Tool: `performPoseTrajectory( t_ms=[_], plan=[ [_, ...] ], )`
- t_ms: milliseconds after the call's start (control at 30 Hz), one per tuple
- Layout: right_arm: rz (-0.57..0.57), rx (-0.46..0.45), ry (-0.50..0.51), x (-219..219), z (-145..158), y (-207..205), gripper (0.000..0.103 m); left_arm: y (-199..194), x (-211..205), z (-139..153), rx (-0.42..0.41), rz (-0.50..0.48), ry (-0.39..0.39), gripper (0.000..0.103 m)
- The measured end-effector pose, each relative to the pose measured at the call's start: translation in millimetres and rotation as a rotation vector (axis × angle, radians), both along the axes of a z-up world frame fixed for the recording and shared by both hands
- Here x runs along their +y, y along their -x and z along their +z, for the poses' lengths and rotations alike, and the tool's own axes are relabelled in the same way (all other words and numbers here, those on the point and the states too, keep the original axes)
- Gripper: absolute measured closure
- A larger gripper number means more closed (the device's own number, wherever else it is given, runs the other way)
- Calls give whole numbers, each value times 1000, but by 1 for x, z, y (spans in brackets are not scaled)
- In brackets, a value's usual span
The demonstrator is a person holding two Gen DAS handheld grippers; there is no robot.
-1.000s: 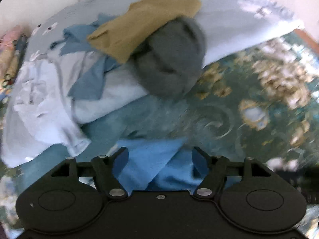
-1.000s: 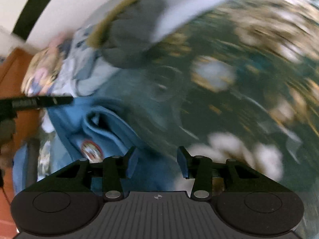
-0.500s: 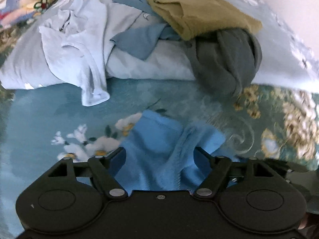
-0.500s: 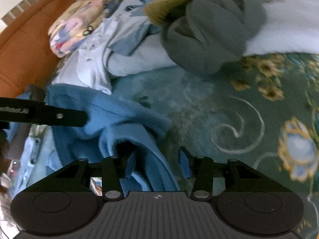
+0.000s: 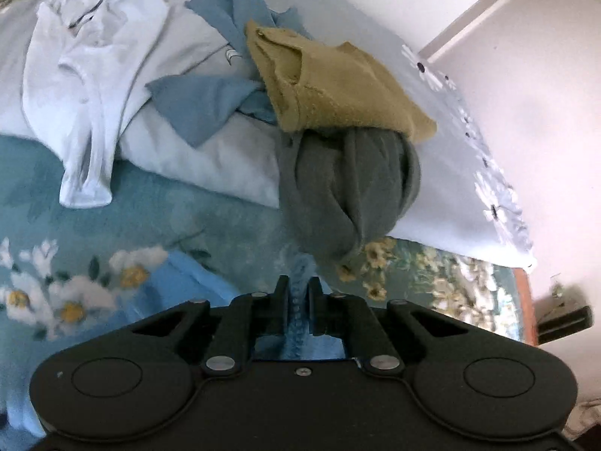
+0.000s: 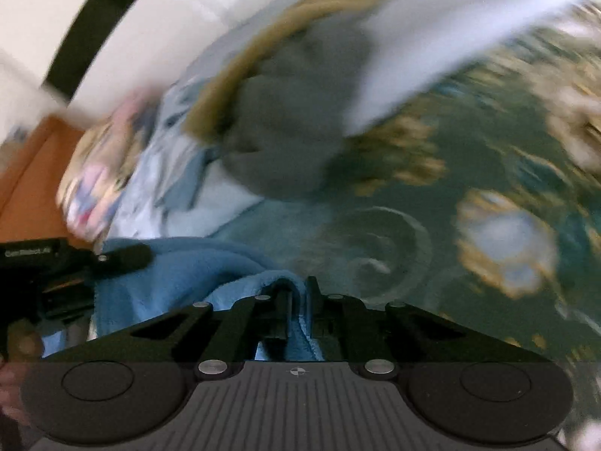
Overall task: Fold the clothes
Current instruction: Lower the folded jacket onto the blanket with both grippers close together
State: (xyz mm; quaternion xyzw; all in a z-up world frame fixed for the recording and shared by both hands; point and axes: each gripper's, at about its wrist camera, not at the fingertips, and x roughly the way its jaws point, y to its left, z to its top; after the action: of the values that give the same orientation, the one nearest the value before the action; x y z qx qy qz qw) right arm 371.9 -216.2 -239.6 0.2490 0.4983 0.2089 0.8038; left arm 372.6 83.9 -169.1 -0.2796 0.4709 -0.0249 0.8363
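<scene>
A blue fleece garment (image 5: 195,278) lies on the floral bedspread (image 5: 157,210) right in front of both grippers. My left gripper (image 5: 299,289) is shut on a fold of the blue garment. My right gripper (image 6: 298,293) is shut on another edge of the same blue garment (image 6: 180,274). The left gripper's body shows at the left of the right wrist view (image 6: 56,263). The right wrist view is blurred by motion.
A pile of clothes rests on a pale pillow (image 5: 450,195) behind: a mustard piece (image 5: 338,86), a grey piece (image 5: 345,191), a steel-blue piece (image 5: 203,101), a white shirt (image 5: 86,75). White wall at right. Folded patterned fabric (image 6: 97,173) and a brown headboard (image 6: 30,173) at left.
Both grippers have closed on the blue garment; half a second ago both were open around it. The left view has swung right, and the right view is blurred by fast motion.
</scene>
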Motion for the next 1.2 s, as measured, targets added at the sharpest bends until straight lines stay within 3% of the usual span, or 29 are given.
performPoseTrajectory(
  t_ms=[167,267,400,467,533,567,767,833,1067,1200],
  plan=[
    [-89,85,8,-23,-21,5,98,-28,-6,-36,90,-12,-65,97],
    [-80,95,47,-20,-30,4,97,-39,-13,-55,138,-35,-128,96],
    [-97,150,53,-20,-45,-3,94,-42,-16,-69,202,-43,-147,86],
    [-74,154,65,-19,-46,-3,91,-36,-14,-63,193,-41,-135,84],
    [-45,144,66,-19,-42,-3,88,-30,-10,-55,184,-54,-135,65],
    [-34,135,64,-21,-39,-2,86,-27,-8,-50,179,-62,-141,61],
    [51,57,148,-41,-11,3,66,-16,19,-29,151,-103,-237,49],
    [58,26,176,-48,-1,0,65,-17,29,-30,170,-113,-272,39],
    [247,77,-8,2,1,-48,63,-24,40,-63,255,-226,-312,38],
    [314,127,-4,38,-15,-67,62,-28,39,-80,282,-271,-282,37]
  ],
)
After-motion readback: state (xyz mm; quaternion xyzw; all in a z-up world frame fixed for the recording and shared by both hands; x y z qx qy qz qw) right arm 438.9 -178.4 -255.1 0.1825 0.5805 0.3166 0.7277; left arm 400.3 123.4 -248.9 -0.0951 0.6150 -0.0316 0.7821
